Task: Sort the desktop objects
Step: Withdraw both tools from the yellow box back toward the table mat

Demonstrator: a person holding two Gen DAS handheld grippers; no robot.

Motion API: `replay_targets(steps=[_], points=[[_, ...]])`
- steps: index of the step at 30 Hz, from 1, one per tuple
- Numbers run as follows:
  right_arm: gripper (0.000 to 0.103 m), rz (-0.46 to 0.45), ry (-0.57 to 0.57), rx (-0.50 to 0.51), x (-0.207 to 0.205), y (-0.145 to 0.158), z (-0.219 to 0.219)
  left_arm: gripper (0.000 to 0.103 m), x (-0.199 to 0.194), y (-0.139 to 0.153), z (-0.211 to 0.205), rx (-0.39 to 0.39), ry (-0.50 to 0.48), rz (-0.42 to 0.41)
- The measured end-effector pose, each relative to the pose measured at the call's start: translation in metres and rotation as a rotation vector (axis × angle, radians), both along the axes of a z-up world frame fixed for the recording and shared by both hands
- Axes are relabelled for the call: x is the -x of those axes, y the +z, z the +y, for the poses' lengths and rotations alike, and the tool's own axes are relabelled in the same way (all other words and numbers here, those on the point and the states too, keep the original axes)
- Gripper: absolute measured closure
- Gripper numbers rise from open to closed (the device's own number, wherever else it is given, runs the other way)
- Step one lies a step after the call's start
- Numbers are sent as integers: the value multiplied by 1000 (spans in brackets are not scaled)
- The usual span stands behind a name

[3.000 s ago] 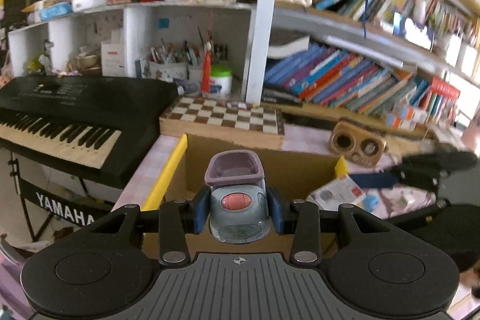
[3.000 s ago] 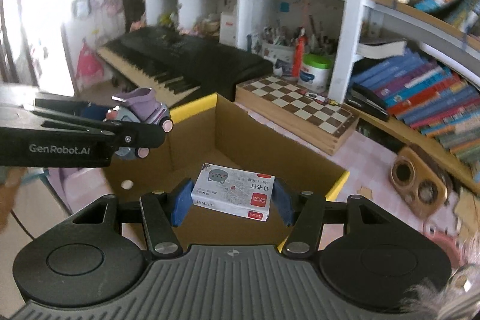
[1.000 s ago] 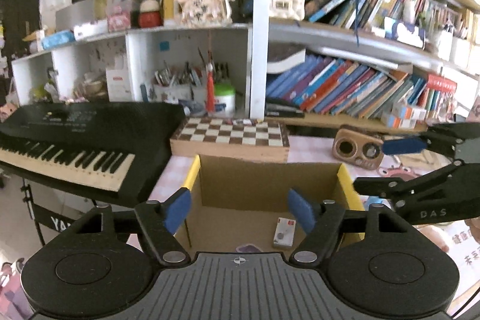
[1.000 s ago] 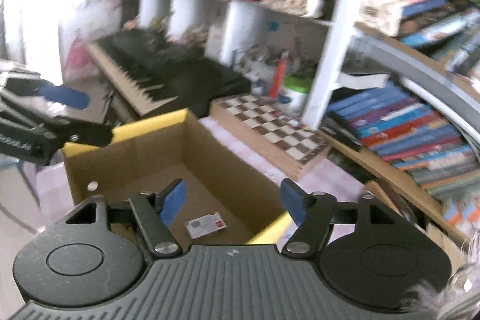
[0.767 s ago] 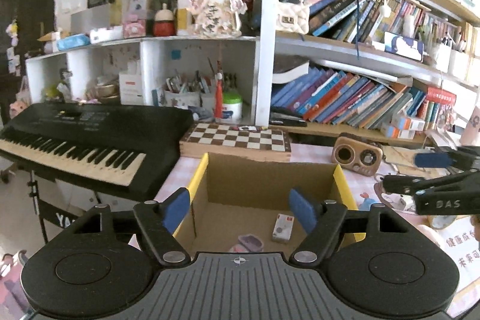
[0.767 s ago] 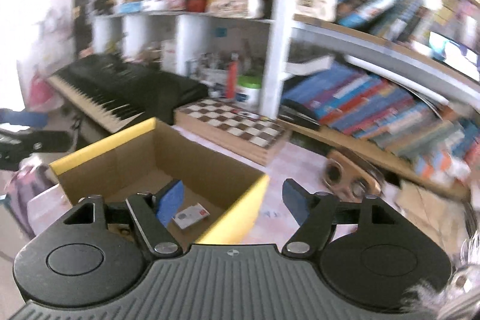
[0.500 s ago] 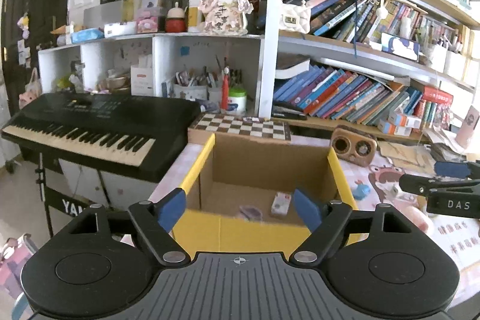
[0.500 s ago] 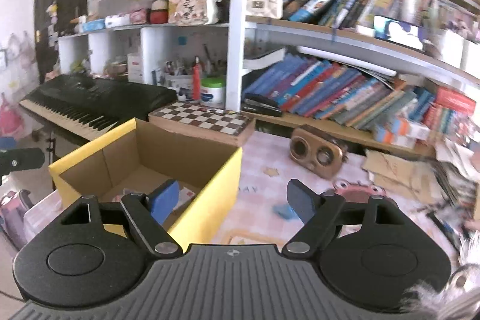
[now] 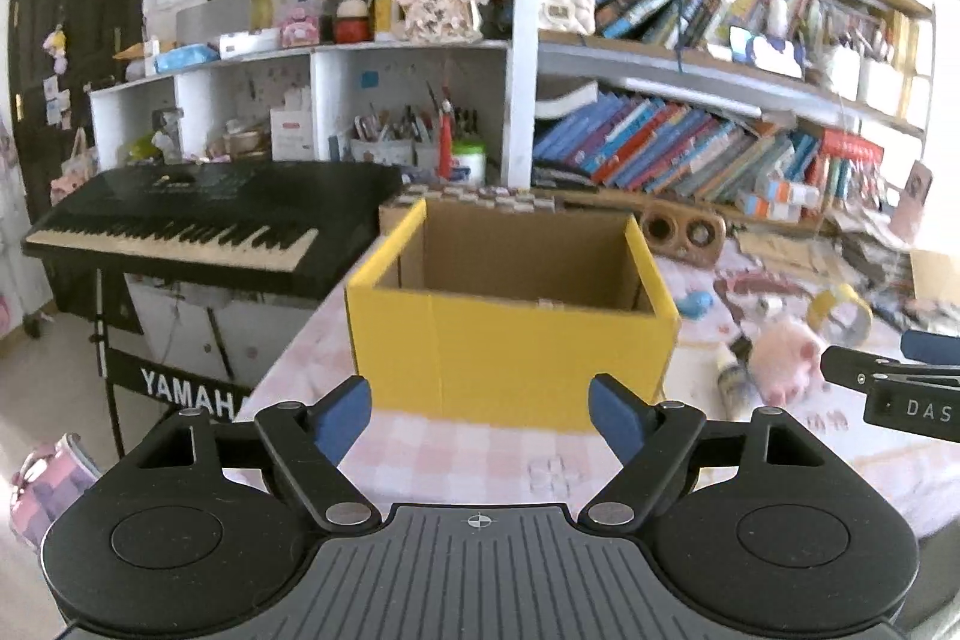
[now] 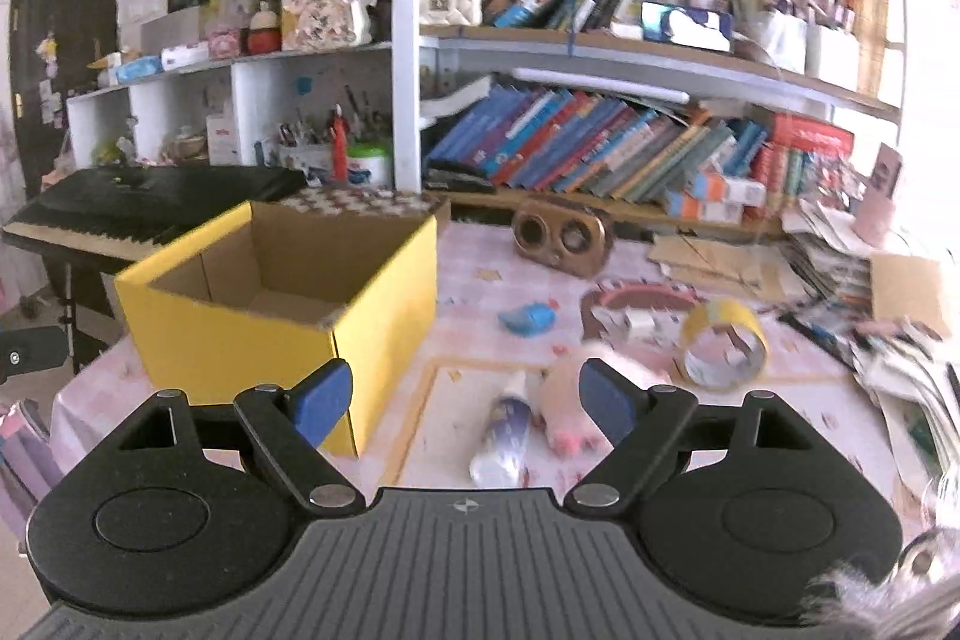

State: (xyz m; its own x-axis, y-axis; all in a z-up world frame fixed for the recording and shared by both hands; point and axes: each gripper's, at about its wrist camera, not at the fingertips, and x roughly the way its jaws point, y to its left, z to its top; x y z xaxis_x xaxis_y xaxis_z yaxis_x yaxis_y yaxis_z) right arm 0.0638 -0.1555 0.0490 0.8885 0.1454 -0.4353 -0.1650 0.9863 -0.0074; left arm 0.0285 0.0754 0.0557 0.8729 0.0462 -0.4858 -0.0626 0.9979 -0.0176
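One yellow cardboard box (image 9: 510, 340) stands open-topped on the pink checked tablecloth (image 9: 480, 454), near the table's left edge. Its interior is mostly hidden from both views.

Loose items on the cloth to the right of the box, counted in the right wrist view:
- one small bottle (image 10: 503, 430), lying on its side;
- one pink plush toy (image 10: 567, 403), touching or just beside the bottle;
- one roll of yellow tape (image 10: 726, 343), standing on edge;
- one blue toy (image 10: 528, 319), lying apart from the others, nearer the box;
- one brown wooden speaker (image 10: 563, 233), behind them, near the bookshelf (image 10: 630, 148).

Left gripper (image 9: 480, 421): jaws wide apart, nothing between them, facing the front wall of the box. Right gripper (image 10: 459, 403): jaws opening, nothing gripped; the bottle and plush toy lie on the cloth beyond the fingertips.

Bare cloth lies in front of the box and between the box and the bottle. The right side of the table is crowded with papers and books. One black keyboard (image 9: 198, 220) stands beyond the table's left edge.
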Motion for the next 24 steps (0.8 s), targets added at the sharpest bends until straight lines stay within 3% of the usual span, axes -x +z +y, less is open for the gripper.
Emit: replay_targets(steps=[10, 24], points=[[20, 89, -25, 34, 49, -36, -3, 21, 25, -31, -27, -44, -78, 80], [18, 175, -127, 38, 61, -47, -21, 20, 16, -41, -57, -57, -226, 138]])
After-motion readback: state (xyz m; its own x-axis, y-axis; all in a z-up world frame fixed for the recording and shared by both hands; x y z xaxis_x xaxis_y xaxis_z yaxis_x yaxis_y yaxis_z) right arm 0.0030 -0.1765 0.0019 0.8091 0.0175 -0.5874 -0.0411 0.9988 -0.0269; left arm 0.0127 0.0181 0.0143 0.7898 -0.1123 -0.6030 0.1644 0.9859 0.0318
